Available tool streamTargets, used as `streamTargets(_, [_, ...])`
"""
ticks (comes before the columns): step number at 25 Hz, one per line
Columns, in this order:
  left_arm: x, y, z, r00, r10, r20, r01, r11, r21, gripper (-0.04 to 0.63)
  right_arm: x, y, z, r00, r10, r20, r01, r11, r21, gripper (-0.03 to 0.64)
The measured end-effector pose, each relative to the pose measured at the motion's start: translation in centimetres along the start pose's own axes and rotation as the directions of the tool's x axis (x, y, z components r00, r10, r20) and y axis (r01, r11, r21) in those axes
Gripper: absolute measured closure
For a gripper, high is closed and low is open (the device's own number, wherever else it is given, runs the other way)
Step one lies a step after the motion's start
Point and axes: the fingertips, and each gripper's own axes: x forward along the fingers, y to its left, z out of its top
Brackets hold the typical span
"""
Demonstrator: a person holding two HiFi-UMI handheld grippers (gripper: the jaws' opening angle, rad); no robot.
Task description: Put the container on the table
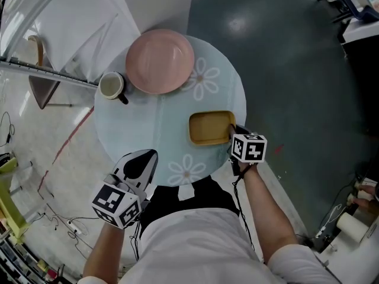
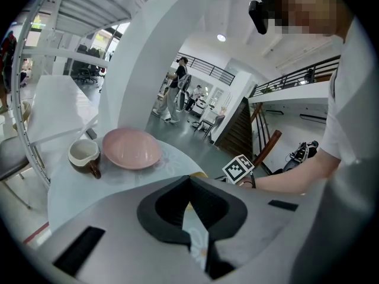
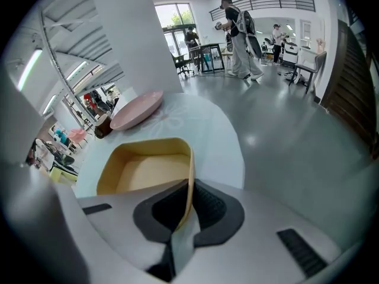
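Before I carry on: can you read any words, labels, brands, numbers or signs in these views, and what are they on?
No readable words, numbers or brands in any view.
Left gripper and right gripper: black-and-white square marker patterns on their cubes, not text.
Container, plate, mug: no labels visible.
Tablecloth: flower print only.
Background hall: nothing legible.
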Motion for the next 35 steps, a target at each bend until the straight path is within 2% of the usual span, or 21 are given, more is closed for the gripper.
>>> streamTargets(8, [-0.1, -0.7, 0.2, 1.0, -0.001, 0.009, 0.001, 1.0, 0.012, 0.574, -0.3, 0.1, 0.2, 0.999, 0.039, 0.021, -0.04, 0.999, 0.029, 0.589])
streamTargets(10, [-0.3, -0.8, 0.4, 1.0, -0.002, 0.013, 0.002, 1.0, 0.015, 0.574, -0.5, 0.4, 0.4, 0.998, 0.048, 0.027, -0.049, 0.998, 0.026, 0.571])
streamTargets(12, [-0.4, -1.0, 0.6, 1.0, -0.003, 0.019, 0.003, 1.0, 0.017, 0.574, -0.9, 0.6, 0.6, 0.998, 0.055, 0.032, -0.055, 0.998, 0.018, 0.521])
streamTargets(23, [-0.9, -3.4, 1.7, 0.999, -0.008, 0.047, 0.005, 0.998, 0.069, 0.574, -5.0, 1.3, 2.2, 0.988, 0.094, 0.119, -0.092, 0.996, -0.02, 0.505])
streamTargets(35, [-3.1, -5.8, 3.7, 0.995, -0.005, 0.099, -0.009, 0.99, 0.138, 0.574, -12.2, 4.6, 5.6, 0.942, 0.219, 0.254, -0.209, 0.976, -0.068, 0.505])
